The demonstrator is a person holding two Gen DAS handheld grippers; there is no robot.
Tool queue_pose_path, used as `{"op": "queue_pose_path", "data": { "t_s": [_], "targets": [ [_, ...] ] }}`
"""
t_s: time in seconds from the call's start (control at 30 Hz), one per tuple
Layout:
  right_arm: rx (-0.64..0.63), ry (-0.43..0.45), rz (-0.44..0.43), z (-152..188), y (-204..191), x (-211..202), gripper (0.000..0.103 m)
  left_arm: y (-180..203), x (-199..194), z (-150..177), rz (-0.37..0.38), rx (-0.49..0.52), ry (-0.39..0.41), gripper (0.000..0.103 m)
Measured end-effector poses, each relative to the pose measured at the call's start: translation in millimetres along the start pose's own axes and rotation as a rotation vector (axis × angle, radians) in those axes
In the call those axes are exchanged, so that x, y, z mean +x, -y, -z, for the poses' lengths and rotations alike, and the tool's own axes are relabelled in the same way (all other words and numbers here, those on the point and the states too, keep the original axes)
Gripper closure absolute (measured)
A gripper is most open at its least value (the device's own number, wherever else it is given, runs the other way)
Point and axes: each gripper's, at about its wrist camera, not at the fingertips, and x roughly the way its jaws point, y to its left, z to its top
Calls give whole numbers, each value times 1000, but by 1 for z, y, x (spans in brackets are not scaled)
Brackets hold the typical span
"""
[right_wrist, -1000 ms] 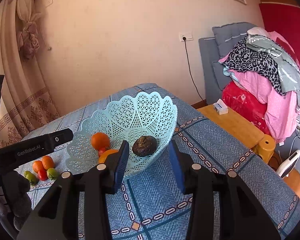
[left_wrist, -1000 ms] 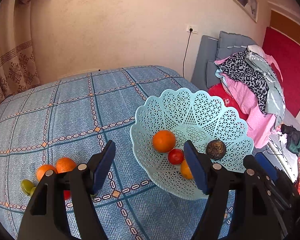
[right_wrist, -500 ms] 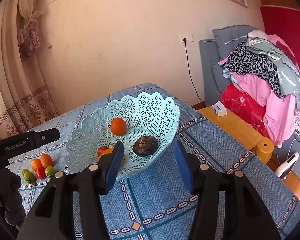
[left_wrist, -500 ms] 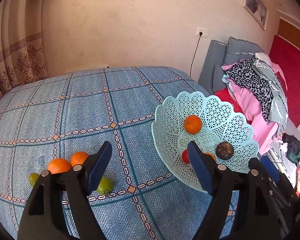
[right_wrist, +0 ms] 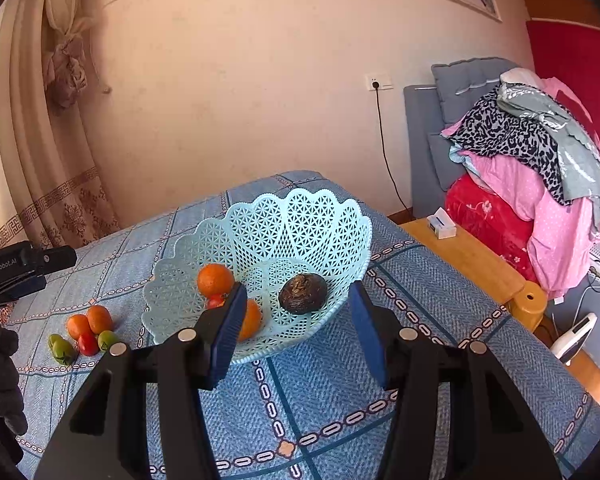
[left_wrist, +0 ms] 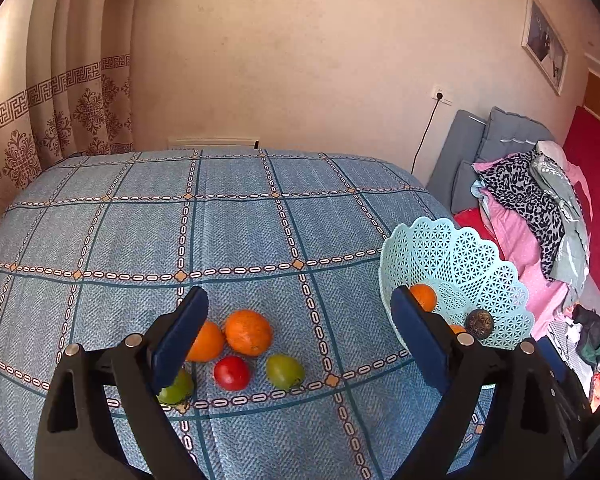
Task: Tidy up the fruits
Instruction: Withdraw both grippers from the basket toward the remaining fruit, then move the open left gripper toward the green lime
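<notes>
Pale-blue plastic lattice: fruit basket (right_wrist: 260, 236), scalloped rim, standing on the blue checked bedspread (left_wrist: 236, 236) towards the right side of the bed. Contents: two oranges, one (right_wrist: 215, 279) high on the left wall, one (right_wrist: 250, 319) partly hidden behind a finger; a red tomato (right_wrist: 215, 301) just showing between them; one dark, wrinkled round fruit (right_wrist: 302, 293), kind not certain.

Loose group, near left of the bed, well apart from the basket: two oranges (left_wrist: 248, 332) (left_wrist: 207, 342) touching, a red tomato (left_wrist: 231, 373) just in front, a green fruit (left_wrist: 284, 370) to its right, a second green fruit (left_wrist: 177, 386) half behind a finger.

Left gripper (left_wrist: 296, 344): fingers spread wide, empty, hanging above the loose group. Right gripper (right_wrist: 298, 330): fingers spread, empty, above the basket's near rim.

Step in hand, as judged: left gripper picks one loose fruit. Advice: take an outer piece first, the right-hand green fruit or the tomato; straddle it at its widest part, close gently since ripe skin bruises and round fruit rolls on soft cloth. Avoid nudging neighbours.

Room: open bedspread between group and basket gives a clear carry path. The near bed edge lies close below the group; a knocked fruit could roll off. Lift over the basket's raised rim, release low.
</notes>
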Motion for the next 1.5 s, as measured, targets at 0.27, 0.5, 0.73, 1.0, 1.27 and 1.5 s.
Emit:
{"op": "queue_pose_path", "data": {
  "t_s": [0.27,0.5,0.73,1.0,1.27,1.5],
  "targets": [
    [-23,2,-28,-1,-13,-8,50,-43,-9,1,-59,-71,6,9],
    [-49,-13,-59,2,-28,-10,50,-75,-12,7,-97,-118,3,9],
    [-72,-36,-91,7,-41,-9,50,-95,-8,21,-117,-136,-22,9],
    [-105,-59,-123,15,-59,-10,50,-111,0,34,-130,-159,-63,9],
    [-145,-97,-163,28,-78,-7,50,-120,7,48,-134,-157,-104,9],
    [-168,-109,-176,35,-86,-6,50,-110,9,55,-121,-142,-122,15]
  ]
}}
